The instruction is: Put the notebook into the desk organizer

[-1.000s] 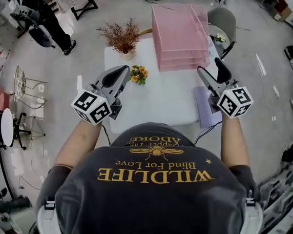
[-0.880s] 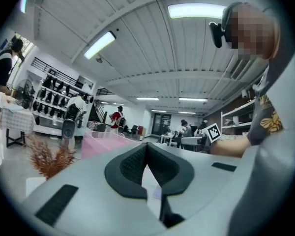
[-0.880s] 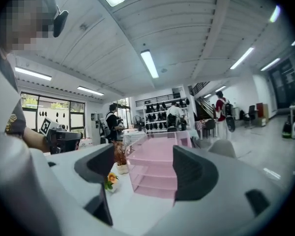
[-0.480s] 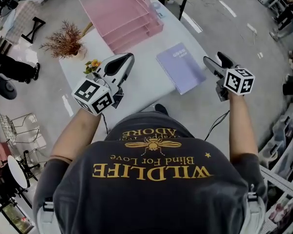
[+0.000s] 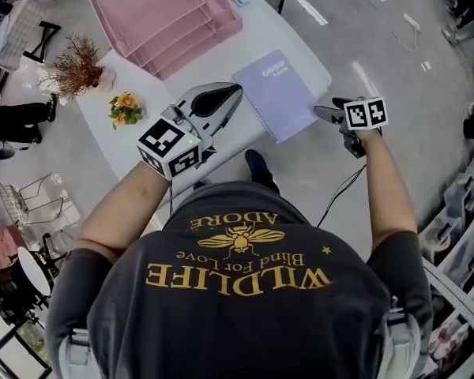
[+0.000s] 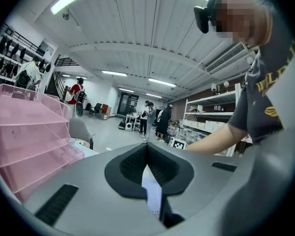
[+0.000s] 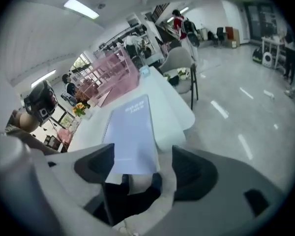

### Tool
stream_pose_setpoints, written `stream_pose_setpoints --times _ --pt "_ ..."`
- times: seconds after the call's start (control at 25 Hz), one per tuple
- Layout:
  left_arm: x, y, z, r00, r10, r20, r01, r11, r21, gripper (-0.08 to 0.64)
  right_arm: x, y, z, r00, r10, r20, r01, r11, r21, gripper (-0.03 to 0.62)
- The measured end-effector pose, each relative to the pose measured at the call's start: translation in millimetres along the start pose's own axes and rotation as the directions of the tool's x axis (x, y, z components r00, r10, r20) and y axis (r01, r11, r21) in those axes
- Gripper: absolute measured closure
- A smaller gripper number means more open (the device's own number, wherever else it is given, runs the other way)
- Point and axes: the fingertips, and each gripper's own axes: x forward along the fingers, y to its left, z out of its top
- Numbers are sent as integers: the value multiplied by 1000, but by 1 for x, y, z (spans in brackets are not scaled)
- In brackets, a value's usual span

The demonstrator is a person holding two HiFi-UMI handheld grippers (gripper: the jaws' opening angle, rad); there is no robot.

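Note:
A lavender spiral notebook (image 5: 276,93) lies flat near the front right corner of the white table (image 5: 142,136). The pink tiered desk organizer (image 5: 158,14) stands at the table's far side. It also shows in the left gripper view as the pink organizer (image 6: 24,136). My left gripper (image 5: 235,93) hovers just left of the notebook, jaws together and holding nothing. My right gripper (image 5: 320,114) hangs off the table's right edge, apart from the notebook. In the right gripper view the right gripper (image 7: 142,156) is open, with the notebook (image 7: 132,129) lying ahead between its jaws.
A vase of dried brown twigs (image 5: 75,65) and a small pot of orange flowers (image 5: 122,109) stand on the table's left part. A grey chair (image 7: 179,63) sits beyond the table's far end. People stand in the room behind (image 6: 155,119).
The head view has swung, so the table sits further left. My left gripper has moved right, up beside the notebook. My right gripper has come closer to the notebook's right edge.

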Motion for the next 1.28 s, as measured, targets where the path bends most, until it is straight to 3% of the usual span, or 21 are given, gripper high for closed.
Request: stream_pose_setpoints --times 0.12,0.36,0.48,0.6,0.8,0.88,0.96,1.2,1.28 --pt "6 -5 -6 1000 -1 -21 1 1000 -11 561 21 1 -13 986 120 -114 -112 990 81 225" --pt "5 0 -22 998 28 -52 -30 998 -48 561 52 10 -27 912 316 -262 -261 939 224 240" --pt "0 6 -26 997 50 -56 -53 997 -64 561 61 14 -29 888 354 -294 -283 923 260 265" --pt "-6 13 -29 996 71 -50 -75 994 -78 561 65 19 -31 869 382 -315 -291 908 300 334" --pt "-21 23 -28 994 100 -32 -103 989 -103 561 56 31 -32 858 397 -325 -275 891 362 440" --pt "-29 25 -25 994 109 -20 -110 988 -108 561 48 40 -29 867 392 -307 -273 890 366 521" --pt "-36 29 -21 993 116 -4 -116 987 -112 561 39 51 -21 880 389 -274 -285 892 352 558" --pt "-67 43 5 987 149 60 -141 982 -123 561 -2 104 18 890 415 -186 -370 898 236 562" --pt "-83 45 18 982 166 85 -156 981 -114 561 -14 139 38 866 478 -150 -451 874 180 561"
